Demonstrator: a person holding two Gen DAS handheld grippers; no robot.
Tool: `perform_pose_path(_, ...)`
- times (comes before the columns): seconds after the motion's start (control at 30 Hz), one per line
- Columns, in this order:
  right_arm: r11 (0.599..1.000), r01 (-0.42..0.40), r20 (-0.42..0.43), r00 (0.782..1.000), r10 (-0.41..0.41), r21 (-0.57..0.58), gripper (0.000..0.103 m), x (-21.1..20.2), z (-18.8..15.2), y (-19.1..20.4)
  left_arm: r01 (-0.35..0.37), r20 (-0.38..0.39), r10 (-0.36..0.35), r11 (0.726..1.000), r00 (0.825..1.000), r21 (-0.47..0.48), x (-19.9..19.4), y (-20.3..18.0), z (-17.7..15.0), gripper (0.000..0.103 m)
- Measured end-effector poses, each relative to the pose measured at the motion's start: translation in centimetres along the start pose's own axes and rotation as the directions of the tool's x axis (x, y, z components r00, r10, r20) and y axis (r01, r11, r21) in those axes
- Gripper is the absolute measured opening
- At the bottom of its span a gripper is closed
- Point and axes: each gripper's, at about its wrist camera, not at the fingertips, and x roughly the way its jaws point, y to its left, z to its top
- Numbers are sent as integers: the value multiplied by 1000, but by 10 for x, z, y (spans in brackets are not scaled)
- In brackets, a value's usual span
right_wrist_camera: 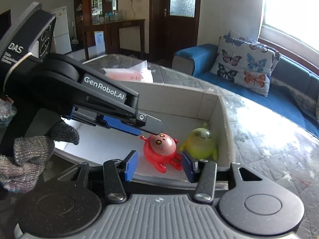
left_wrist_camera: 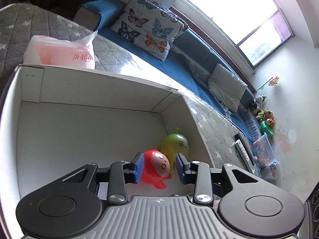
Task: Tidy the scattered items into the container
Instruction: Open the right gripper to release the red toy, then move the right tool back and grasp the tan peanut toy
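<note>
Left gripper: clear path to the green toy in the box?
Probably not straight on. The red toy sits between the open left gripper and the green toy, which lies against the box wall. Approaching from above looks free.

Both grippers, left gripper and right gripper, angle downward, pads apart.

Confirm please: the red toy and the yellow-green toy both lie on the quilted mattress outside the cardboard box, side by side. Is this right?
Not quite. The red toy and the yellow-green toy are side by side, but they lie inside the cardboard box, on its floor near a corner, not on the quilted mattress outside. The right wrist view shows this clearly.
</note>
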Motion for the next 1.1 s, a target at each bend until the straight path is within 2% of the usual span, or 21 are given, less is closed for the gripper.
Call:
perform_pose_path(0.1, 1000, 8, 24, 1000, -8, 5, 50, -19, -4, 2, -4, 15, 3, 1000, 1000, 11, -10, -5, -5, 37)
perform_pose_path(0.17, 1000, 13, 38, 999, -13, 7, 55, -32, -8, 4, -1, 21, 0, 1000, 1000, 16, -18, -10, -10, 37)
perform_pose_path(0.47, 998, 45, 56, 997, -46, 33, 56, -79, -47, 12, 33, 18, -34, 999, 999, 40, -46, -32, -46, 37)
perform_pose_path(0.8, 993, 96, 27, 995, -98, 71, 61, -108, -103, 19, 69, -48, -67, 997, 997, 45, -52, -51, -94, 37)
perform_pose_path(1.1, 982, 132, -3, 991, -132, 132, 61, -108, -130, 6, 100, -117, -97, 995, 988, 21, -37, -67, -122, 37)
